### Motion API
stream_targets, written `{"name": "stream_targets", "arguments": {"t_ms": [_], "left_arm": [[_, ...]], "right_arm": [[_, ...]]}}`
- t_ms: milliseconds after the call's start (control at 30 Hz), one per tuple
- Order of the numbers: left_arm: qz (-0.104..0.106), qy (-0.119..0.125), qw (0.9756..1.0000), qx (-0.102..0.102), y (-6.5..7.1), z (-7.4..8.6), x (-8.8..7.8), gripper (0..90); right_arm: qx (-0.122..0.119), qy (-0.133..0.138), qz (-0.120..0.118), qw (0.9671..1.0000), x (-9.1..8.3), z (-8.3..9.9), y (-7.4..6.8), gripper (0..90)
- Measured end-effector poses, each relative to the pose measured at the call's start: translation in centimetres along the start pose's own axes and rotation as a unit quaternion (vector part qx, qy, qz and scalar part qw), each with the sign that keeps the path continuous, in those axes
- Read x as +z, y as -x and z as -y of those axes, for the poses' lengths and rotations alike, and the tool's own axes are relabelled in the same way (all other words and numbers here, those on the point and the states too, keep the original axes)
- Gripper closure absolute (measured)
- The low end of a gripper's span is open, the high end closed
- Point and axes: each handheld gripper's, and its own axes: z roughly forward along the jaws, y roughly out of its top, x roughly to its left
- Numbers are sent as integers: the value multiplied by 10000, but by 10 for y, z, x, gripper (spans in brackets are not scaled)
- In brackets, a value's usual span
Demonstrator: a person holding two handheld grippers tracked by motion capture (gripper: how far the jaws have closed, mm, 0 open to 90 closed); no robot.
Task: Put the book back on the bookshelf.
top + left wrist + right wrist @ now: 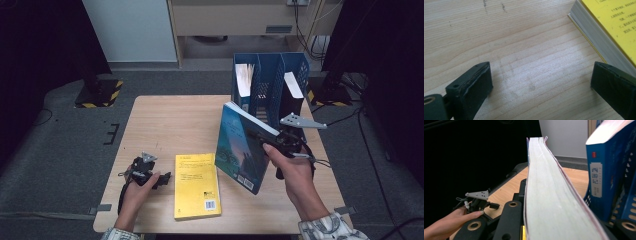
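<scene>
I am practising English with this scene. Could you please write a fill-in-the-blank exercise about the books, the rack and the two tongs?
1. The right tongs are shut on a ____ book, held above the table.
2. The book lying flat on the table has a ____ cover.
3. The jaws of the left tongs stand ____, with bare wood between them.
4. The file rack at the far edge of the table is ____ in colour.

Missing words: blue; yellow; open; blue
</scene>
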Motion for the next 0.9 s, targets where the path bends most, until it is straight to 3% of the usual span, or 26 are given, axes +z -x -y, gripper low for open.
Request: {"name": "stream_targets", "arguments": {"t_ms": [433, 667, 900], "left_arm": [[28, 204, 9998, 59, 0, 4, 2, 0], [22, 228, 9997, 51, 0, 5, 2, 0], [16, 230, 9997, 38, 1, 5, 3, 0]], "right_arm": [[93, 233, 226, 9994, -41, -3, 11, 736], [191, 376, 428, 9982, -60, -16, 20, 737], [141, 494, 642, 9966, -70, -31, 32, 736]]}}
